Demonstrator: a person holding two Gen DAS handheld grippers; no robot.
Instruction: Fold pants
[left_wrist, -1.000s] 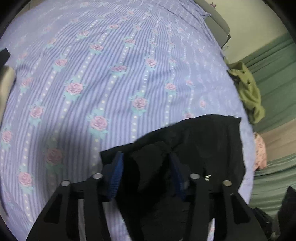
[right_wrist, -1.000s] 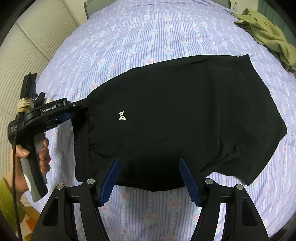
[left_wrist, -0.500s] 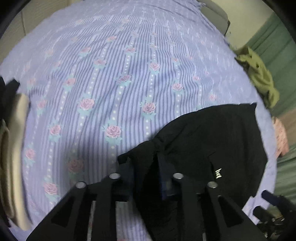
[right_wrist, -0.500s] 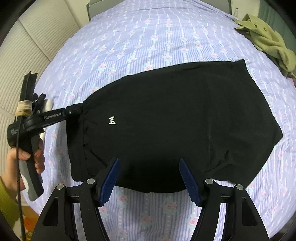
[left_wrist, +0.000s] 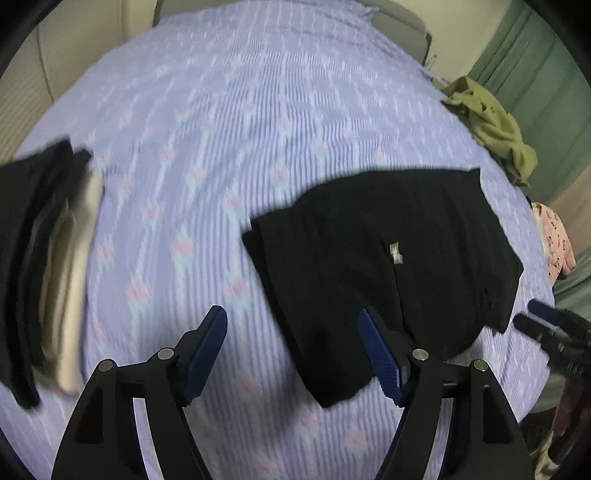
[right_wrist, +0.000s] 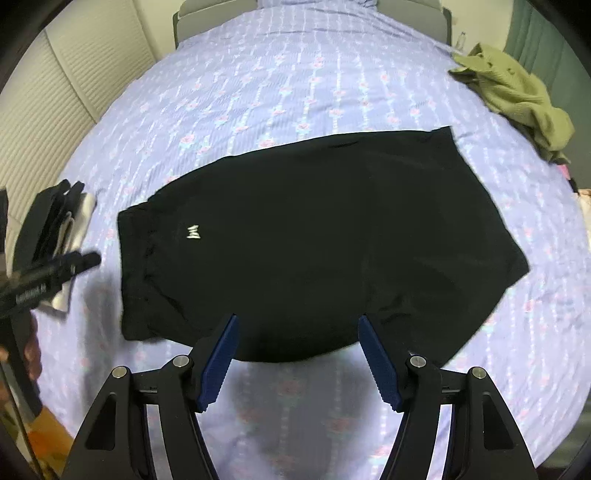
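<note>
Black pants (right_wrist: 317, 240) are lying flat and folded across the middle of a bed (right_wrist: 295, 81) covered in a lilac, rose-striped sheet, a small white logo (right_wrist: 192, 232) showing near the waistband end. The left gripper (left_wrist: 293, 354) is hanging above the sheet just beside the waistband, its blue fingers (left_wrist: 205, 354) spread wide after just opening, with nothing between them; the picture from this side is blurred. The right gripper (right_wrist: 299, 363) is hovering over the near edge of the pants, its fingers (right_wrist: 218, 363) likewise parted and grasping nothing. A stack of folded dark and cream clothes (right_wrist: 62, 225) is sitting at the bed's left edge, well apart from the pants, while an olive green garment (right_wrist: 517, 96) is lying crumpled at the far right corner.
</note>
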